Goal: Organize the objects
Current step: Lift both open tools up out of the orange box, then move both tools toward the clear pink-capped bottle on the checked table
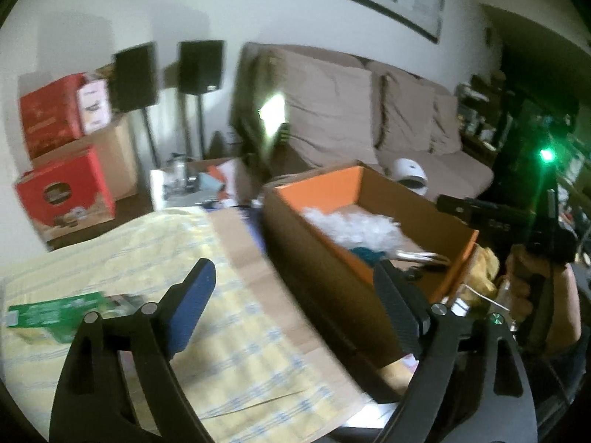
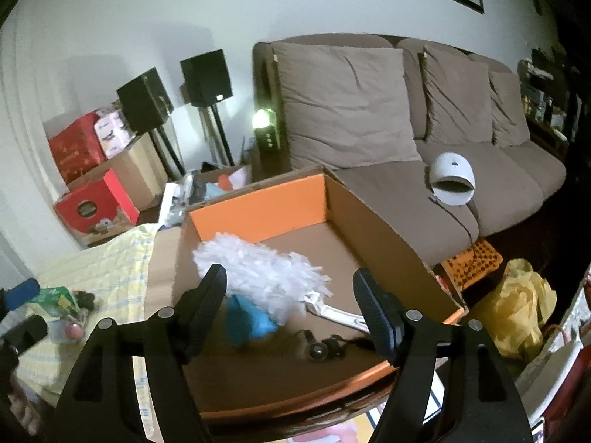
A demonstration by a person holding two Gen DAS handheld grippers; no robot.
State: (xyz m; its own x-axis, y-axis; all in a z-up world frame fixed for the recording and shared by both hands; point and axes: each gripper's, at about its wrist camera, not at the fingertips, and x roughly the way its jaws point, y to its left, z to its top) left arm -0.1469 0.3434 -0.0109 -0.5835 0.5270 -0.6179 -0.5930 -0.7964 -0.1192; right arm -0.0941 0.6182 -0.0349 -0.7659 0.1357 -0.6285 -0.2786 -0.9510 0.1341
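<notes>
so the cardboard box (image 2: 380, 236) is the landmark: it sits open-topped with orange inner walls, and the things already in it are a white duster (image 2: 266, 273) with its pale handle, a blue cloth (image 2: 247, 321) touching the duster's near end, and a small dark gadget (image 2: 327, 349) near the box's front wall. the duster's long axis runs slantwise across the box floor, head toward the far-left corner, handle toward the near-right corner.

the right gripper (image 2: 291, 295) hangs above the near edge of the box, jaws wide with nothing between them; the duster and cloth lie below and beyond the tips, not touched.

the left gripper (image 1: 295, 295) is left of the box, over the yellow checked cloth (image 1: 236, 317), jaws also wide and empty. what looks left to sort is the green packet (image 1: 55, 312) lying flat on that cloth, well left of the box and down-left of the left gripper's blue pad; in the right wrist view a clutter of small items (image 2: 72, 317) sits with it, too blurred to name. the left hand is clearly the nearer one.

room for moving looks good: the cloth between packet and box is bare, and the box's left wall is the only edge to clear. most of the box floor is free toward its far-right side.
</notes>
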